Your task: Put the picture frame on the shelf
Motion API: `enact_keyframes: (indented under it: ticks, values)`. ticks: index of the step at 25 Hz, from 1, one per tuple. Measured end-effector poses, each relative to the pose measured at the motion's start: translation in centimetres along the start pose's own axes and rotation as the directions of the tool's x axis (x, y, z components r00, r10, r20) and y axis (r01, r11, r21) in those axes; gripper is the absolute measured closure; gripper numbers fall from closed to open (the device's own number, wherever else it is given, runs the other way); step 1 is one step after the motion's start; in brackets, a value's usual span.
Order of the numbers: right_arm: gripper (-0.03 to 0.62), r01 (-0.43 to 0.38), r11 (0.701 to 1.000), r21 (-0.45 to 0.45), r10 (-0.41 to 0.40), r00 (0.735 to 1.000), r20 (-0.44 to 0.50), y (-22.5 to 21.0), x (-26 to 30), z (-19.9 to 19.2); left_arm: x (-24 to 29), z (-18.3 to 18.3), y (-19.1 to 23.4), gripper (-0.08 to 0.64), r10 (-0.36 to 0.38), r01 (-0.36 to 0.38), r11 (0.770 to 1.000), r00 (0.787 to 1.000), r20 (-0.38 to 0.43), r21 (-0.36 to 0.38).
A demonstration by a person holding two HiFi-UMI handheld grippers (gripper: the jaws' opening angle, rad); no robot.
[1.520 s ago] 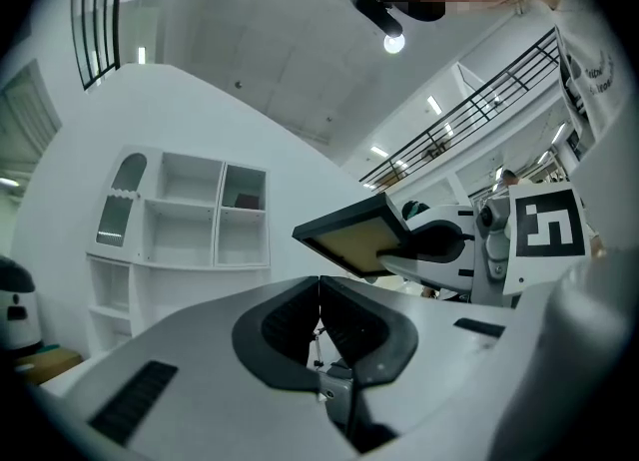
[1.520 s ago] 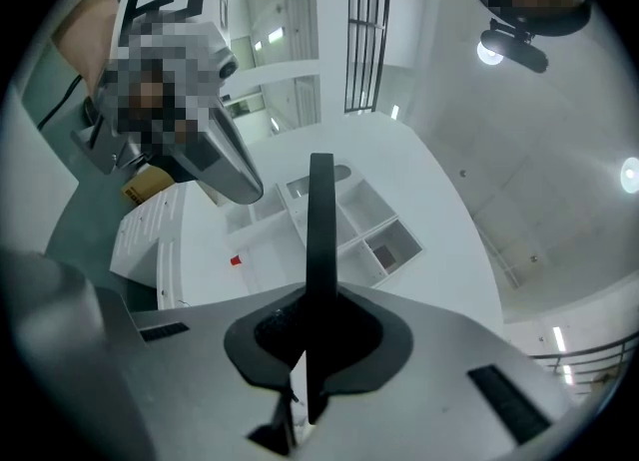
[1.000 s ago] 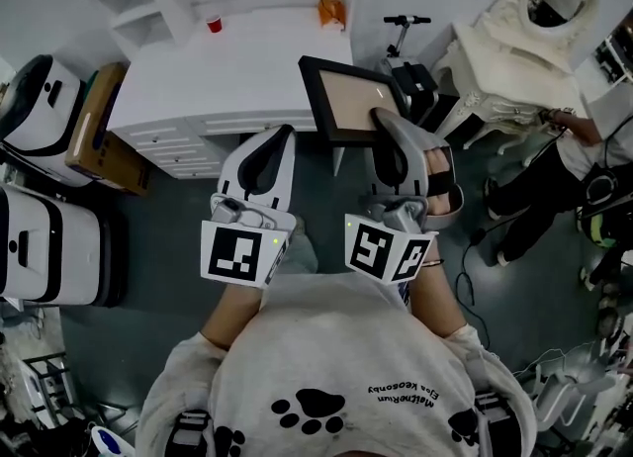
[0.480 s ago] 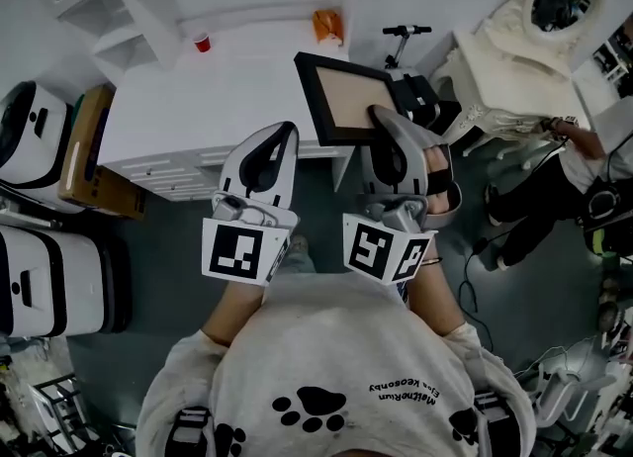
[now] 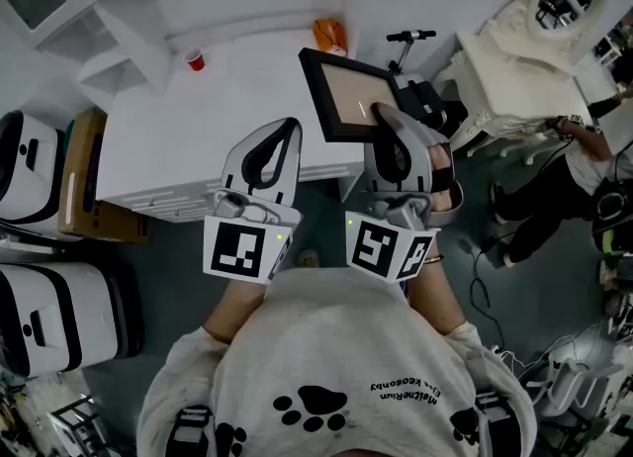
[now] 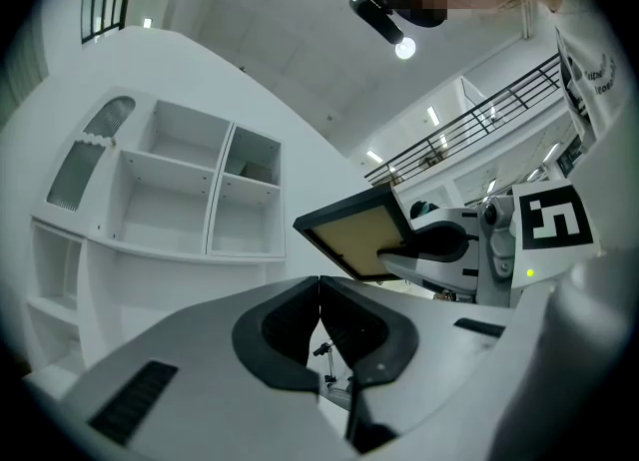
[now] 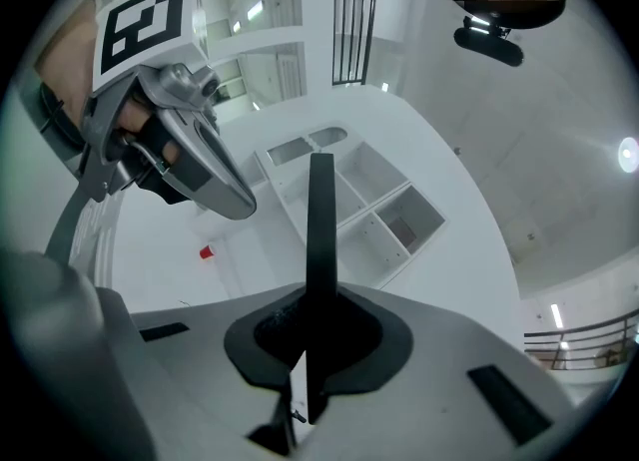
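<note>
- The shelf (image 5: pixel 99 45) at upper left is our target.
- Our left hand-held gripper (image 5: pixel 285 129), jaws together and empty, should steer clear.
- Our right hand-held gripper (image 5: pixel 384 114) pinches the picture frame (image 5: pixel 341 99) at upper centre, over the table (image 5: pixel 188 138) edge; we should carry it level.

Count on inspection: one picture frame (image 5: pixel 352 97), one left hand-held gripper (image 5: pixel 286 129), one right hand-held gripper (image 5: pixel 383 112), one red cup (image 5: pixel 196 59), one desk (image 5: pixel 178 148).

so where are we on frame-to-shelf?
Done: pickup. The right gripper is shut on the picture frame, gripping its edge. In hand: the frame is held in the air above the edge of the white desk, with the white shelf unit ahead. Left: setting it on a shelf; none of the visible compartments holds it. The left gripper is shut and empty.
</note>
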State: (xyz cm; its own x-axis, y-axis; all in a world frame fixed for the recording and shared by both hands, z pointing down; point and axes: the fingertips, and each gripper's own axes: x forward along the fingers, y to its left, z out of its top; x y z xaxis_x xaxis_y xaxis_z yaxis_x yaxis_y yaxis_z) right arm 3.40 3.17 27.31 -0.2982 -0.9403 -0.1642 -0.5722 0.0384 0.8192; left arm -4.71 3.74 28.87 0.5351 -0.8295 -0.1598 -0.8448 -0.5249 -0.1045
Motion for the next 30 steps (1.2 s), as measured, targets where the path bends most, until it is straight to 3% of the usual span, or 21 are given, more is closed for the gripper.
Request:
enact_keyframes:
  ticks: [8, 16, 21, 30]
  values:
    - [0.546, 0.002, 1.0, 0.005, -0.001, 1.0, -0.014, 1.6, 2.8, 0.3, 1.0, -1.6, 2.9, 0.54, -0.022, 0.022, 1.0, 1.0, -0.002, -0.013]
    - [0.546, 0.016, 0.999, 0.03, -0.015, 1.0, -0.019, 1.3, 4.1, 0.4, 2.2, -0.9, 3.7, 0.54, -0.017, 0.02, 0.998, 0.999, 0.042, -0.064]
    - [0.546, 0.032, 0.995, 0.098, -0.032, 0.999, -0.001, 0.8, 5.4, -0.2, 3.4, -1.7, 4.2, 0.54, -0.028, 0.028, 0.999, 1.0, 0.014, -0.033]
    - [0.546, 0.01, 0.975, 0.22, -0.019, 0.999, 0.04, 0.0, 9.8, -0.7, 7.3, -1.0, 6.9, 0.54, -0.001, 0.003, 0.999, 0.999, 0.054, -0.036]
